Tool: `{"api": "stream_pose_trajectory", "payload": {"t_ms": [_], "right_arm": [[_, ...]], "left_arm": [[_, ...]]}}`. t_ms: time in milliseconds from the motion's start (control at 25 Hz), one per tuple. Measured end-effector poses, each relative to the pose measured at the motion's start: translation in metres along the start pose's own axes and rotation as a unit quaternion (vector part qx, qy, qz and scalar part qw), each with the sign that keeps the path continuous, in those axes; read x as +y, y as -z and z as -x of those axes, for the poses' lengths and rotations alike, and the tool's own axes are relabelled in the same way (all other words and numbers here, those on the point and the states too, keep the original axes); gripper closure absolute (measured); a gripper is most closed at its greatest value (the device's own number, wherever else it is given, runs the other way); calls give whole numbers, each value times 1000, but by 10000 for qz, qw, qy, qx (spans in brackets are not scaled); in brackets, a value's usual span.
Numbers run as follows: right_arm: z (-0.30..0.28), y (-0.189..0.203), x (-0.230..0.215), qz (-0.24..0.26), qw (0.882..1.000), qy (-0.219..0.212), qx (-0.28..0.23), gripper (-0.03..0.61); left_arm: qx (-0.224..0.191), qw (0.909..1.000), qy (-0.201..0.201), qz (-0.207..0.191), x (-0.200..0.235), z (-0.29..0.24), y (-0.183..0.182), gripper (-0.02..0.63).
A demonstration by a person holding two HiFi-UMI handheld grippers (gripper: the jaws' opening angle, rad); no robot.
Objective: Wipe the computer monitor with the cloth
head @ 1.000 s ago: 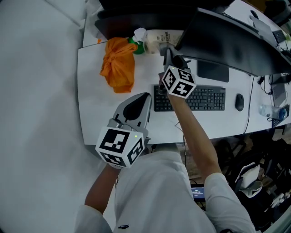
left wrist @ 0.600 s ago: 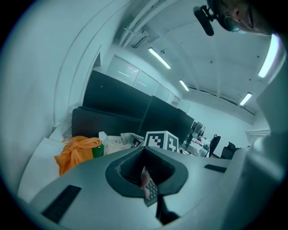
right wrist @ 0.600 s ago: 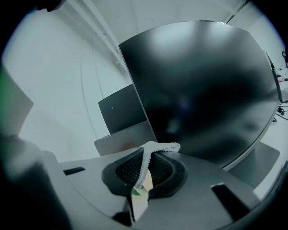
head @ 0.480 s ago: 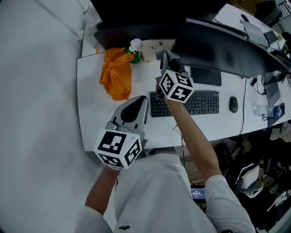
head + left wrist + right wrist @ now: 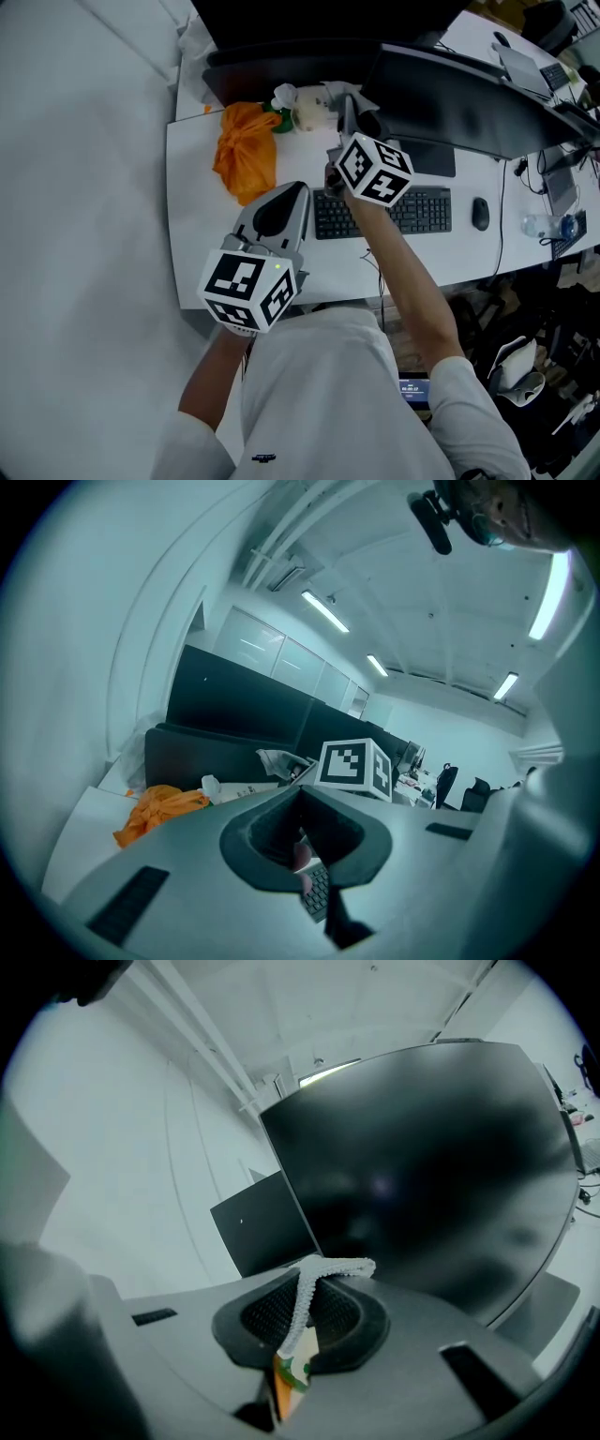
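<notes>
The dark monitor [image 5: 469, 94] stands at the back of the white desk [image 5: 192, 234] and fills the right gripper view [image 5: 441, 1166]. My right gripper [image 5: 349, 105] is at the monitor's left end, shut on a pale textured cloth [image 5: 337, 92]. A strip of that cloth [image 5: 314, 1283] runs up between the closed jaws and folds over their tips. My left gripper [image 5: 291, 194] hovers over the desk's front left, shut, with nothing held [image 5: 314, 855]. The right gripper's marker cube [image 5: 354, 764] shows ahead of it.
An orange crumpled cloth [image 5: 246, 145] and a spray bottle [image 5: 305, 94] lie at the desk's back left. A black keyboard [image 5: 403, 208] and mouse [image 5: 481, 214] sit below the monitor. A second dark screen [image 5: 262, 1222] stands further left. A water bottle [image 5: 539, 228] is at the right edge.
The right gripper with the cloth has edged slightly right, closer to the monitor's left end. The left gripper has stayed about where it was, still shut.
</notes>
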State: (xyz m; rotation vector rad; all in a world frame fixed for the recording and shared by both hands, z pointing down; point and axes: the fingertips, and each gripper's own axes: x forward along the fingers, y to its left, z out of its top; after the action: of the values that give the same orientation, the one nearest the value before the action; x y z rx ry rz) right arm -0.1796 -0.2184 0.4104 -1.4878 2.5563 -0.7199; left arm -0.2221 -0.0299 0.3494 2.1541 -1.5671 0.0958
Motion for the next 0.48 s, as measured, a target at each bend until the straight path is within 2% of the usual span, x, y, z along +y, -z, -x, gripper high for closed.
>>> {"api": "stream_pose_trajectory", "payload": {"t_ms": [480], "right_arm": [[11,-59,25,-283,9982,-14,-534,558]], "left_arm": [[-333,9992,73,-199,-5,7,-35,600]]}}
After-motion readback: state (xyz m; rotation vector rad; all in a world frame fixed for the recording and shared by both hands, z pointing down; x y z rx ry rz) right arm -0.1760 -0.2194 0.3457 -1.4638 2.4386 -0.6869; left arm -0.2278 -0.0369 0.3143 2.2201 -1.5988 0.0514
